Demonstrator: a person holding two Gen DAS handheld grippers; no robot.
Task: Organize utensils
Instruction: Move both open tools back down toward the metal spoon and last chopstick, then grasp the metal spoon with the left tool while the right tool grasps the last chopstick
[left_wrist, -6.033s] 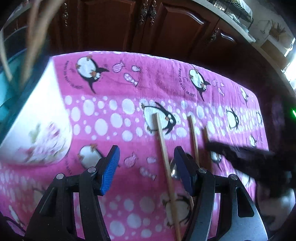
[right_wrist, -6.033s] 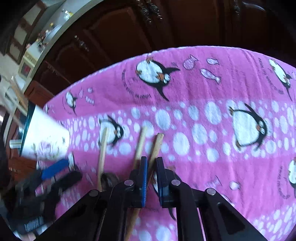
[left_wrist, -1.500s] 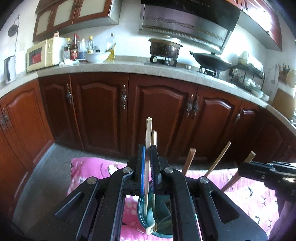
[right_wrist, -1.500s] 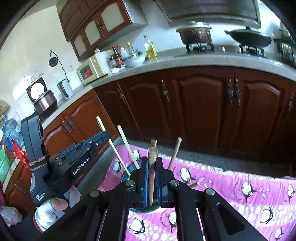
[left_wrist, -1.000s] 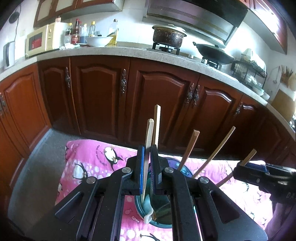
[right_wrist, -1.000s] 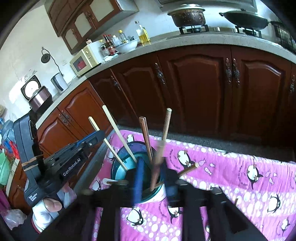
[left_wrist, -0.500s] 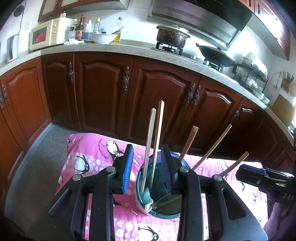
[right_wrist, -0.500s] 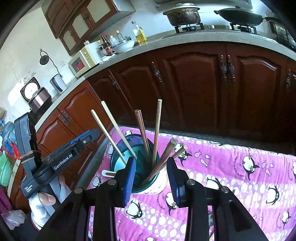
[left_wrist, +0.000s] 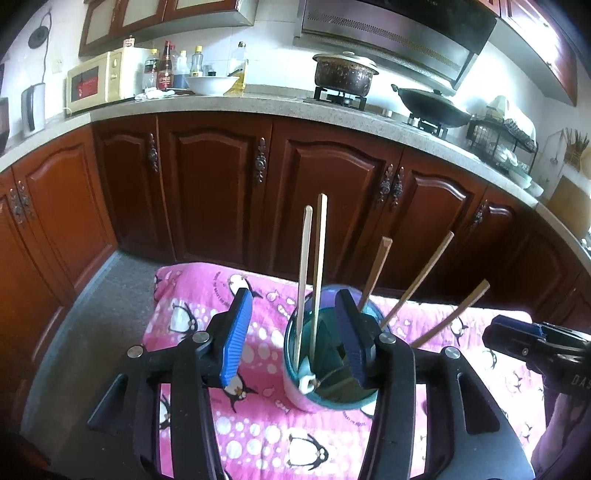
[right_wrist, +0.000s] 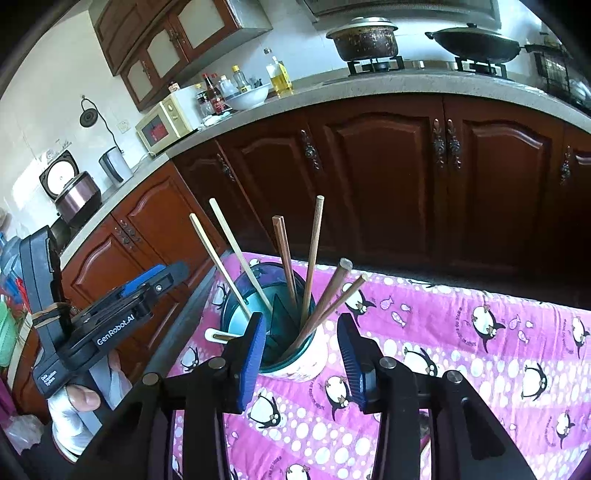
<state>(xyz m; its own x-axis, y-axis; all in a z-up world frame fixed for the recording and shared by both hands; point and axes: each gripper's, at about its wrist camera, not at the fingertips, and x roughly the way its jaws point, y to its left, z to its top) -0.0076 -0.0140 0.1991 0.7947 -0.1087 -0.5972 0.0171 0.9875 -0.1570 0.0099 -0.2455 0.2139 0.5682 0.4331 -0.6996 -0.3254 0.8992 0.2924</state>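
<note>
Chopsticks: six slim wooden sticks are seen standing in the holder; two pale, square-cut ones (left_wrist: 312, 273) lean near 12 o'clock in the left wrist view, and darker brown ones (left_wrist: 417, 280) fan out toward 2 o'clock.
Holder: a round ceramic cup (right_wrist: 303, 363) with a glossy teal inside and a white, faintly printed outside is seen upright on the cloth; a pale spoon handle (right_wrist: 218, 335) is hooked over its rim at 9 o'clock in the right wrist view.
Cloth: a fuzzy pink towel (right_wrist: 461, 354) printed with penguins, fish and white dots is spread over the bench.
Left gripper (left_wrist: 295, 341): its ribbed blue fingers (left_wrist: 236, 341) are spread wide; nothing is held, and the cup is framed between them.
Right gripper (right_wrist: 304, 360): its blue ribbed fingers (right_wrist: 251, 363) are likewise parted widely and empty, one on each side of the cup without touching it.
Cabinets: dark reddish wood doors (left_wrist: 218, 192) with arched panels and ornate metal pulls are seen at 12 o'clock, under a speckled stone worktop (left_wrist: 258, 101).
Cookware: a worn lidded pot (left_wrist: 345, 74) and a black wok (left_wrist: 430, 103) are set on the stove.
Microwave: a cream box (left_wrist: 98, 81) is seen at 10 o'clock.
</note>
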